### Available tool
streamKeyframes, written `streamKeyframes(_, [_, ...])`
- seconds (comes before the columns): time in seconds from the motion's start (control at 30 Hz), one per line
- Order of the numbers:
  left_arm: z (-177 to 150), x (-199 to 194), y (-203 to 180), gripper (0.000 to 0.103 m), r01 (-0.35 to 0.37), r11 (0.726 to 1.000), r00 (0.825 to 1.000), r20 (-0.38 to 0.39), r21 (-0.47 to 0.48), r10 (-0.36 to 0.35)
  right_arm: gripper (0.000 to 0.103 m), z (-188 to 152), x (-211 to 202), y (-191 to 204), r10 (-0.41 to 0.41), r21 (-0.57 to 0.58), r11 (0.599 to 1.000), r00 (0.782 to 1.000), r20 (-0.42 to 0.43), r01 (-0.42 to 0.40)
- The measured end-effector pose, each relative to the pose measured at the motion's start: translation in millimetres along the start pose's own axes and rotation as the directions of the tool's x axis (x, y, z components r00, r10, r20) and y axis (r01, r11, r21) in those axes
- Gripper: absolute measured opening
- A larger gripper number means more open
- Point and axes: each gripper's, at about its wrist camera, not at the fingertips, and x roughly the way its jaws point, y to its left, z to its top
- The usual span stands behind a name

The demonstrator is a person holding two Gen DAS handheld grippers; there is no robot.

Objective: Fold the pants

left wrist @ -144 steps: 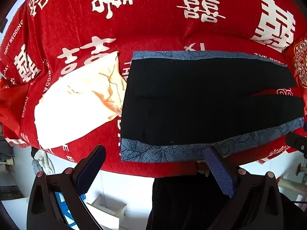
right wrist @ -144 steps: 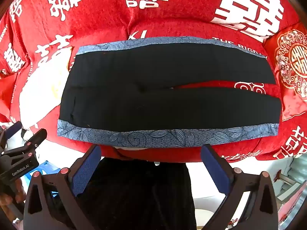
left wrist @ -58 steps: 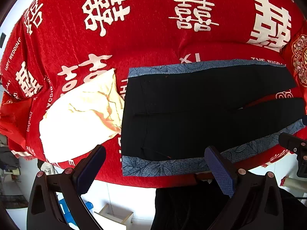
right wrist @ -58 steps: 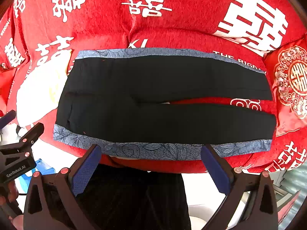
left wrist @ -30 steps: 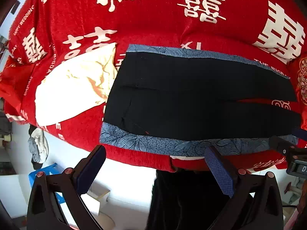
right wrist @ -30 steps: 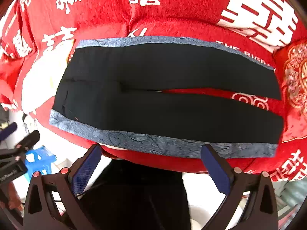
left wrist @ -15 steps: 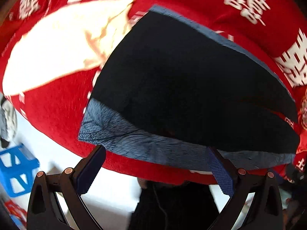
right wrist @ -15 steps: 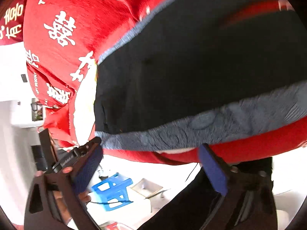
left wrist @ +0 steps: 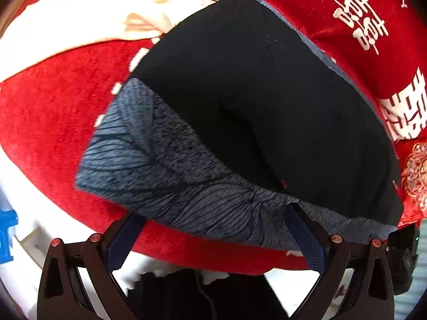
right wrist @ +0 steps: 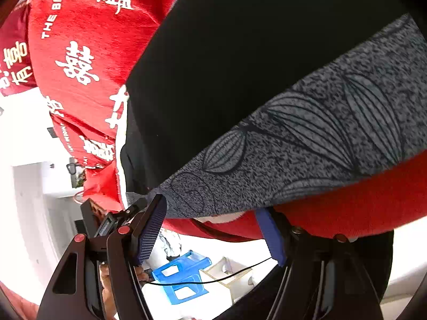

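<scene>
Red bedding (left wrist: 45, 122) printed with white characters is covering the surface, and the black pants (left wrist: 261, 93) are lying flat across it, their grey leaf-patterned side stripe (left wrist: 170, 176) running along the near edge. Closest in, the left gripper (left wrist: 213, 229) is hanging released, jaws spread wide, straddling that stripe near the waist end. The right gripper (right wrist: 213, 226) is likewise spread, its pads just under the stripe's edge. To grip well, each should be pinching only the pants' near edge, not the bedding beneath. Farther off, a cream cloth (left wrist: 112, 8) is lying beyond the waistband.
</scene>
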Motion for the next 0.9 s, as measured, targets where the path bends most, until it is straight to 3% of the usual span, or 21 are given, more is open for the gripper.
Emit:
streamKeyframes(0.13, [7.1, 3.0, -4.3, 0.103, 0.033, 0.999, 0.999, 0.028, -0.015, -0.033, 0.073, -3.0, -4.9, 2.9, 0.04, -0.037, 0.999, 0.999, 0.034, -0.039])
streamKeyframes(0.3, [15.5, 3.3, -8.8, 0.102, 0.042, 0.999, 0.998, 0.045, -0.03, -0.041, 0.073, 2.2, -0.8, -8.9, 0.14, 0.021, 0.99, 0.988, 0.068, -0.142])
streamKeyframes(0.37, [19.7, 3.8, -10.3, 0.09, 0.025, 0.999, 0.999, 0.049, -0.045, -0.022, 0.073, 2.7, 6.3, -8.8, 0.18, 0.066, 0.98, 0.981, 0.075, -0.185])
streamKeyframes(0.4, [21.1, 3.5, -10.6, 0.086, 0.017, 0.999, 0.999, 0.05, -0.051, -0.014, 0.067, 4.0, 6.8, -11.3, 0.194, 0.094, 0.975, 0.978, 0.076, -0.201])
streamKeyframes(0.43, [21.9, 1.8, -9.4, 0.074, 0.005, 0.998, 0.999, 0.051, -0.057, -0.002, 0.057, 3.2, 8.4, -16.0, 0.207, 0.142, 0.966, 0.975, 0.076, -0.216])
streamKeyframes(0.47, [23.1, 1.3, -8.1, 0.06, -0.001, 0.998, 0.999, 0.049, -0.059, 0.004, 0.027, 4.3, 9.1, -19.8, 0.207, 0.18, 0.959, 0.975, 0.079, -0.218])
streamKeyframes(0.5, [24.6, 0.6, -7.7, 0.049, 0.001, 0.998, 0.999, 0.047, -0.059, 0.001, 0.008, 4.4, 9.9, -25.1, 0.201, 0.223, 0.951, 0.976, 0.081, -0.214])
streamKeyframes(0.57, [28.0, -3.3, -4.3, 0.019, 0.071, 0.996, 0.997, 0.027, -0.058, -0.069, 0.008, 4.3, 10.2, -26.5, 0.185, 0.275, 0.94, 0.979, 0.088, -0.202])
streamKeyframes(0.63, [32.2, -11.1, -9.8, 0.019, 0.076, 0.996, 0.997, 0.03, -0.041, -0.075, 0.007, 3.4, 1.4, -7.9, 0.143, 0.216, 0.963, 0.986, 0.086, -0.159])
streamKeyframes(0.9, [72.4, -68.4, -45.5, 0.019, 0.131, 0.991, 0.985, 0.111, -0.002, -0.13, 0.007, 30.8, -47.3, 59.7, 0.147, 0.058, 0.987, 0.985, 0.09, -0.153])
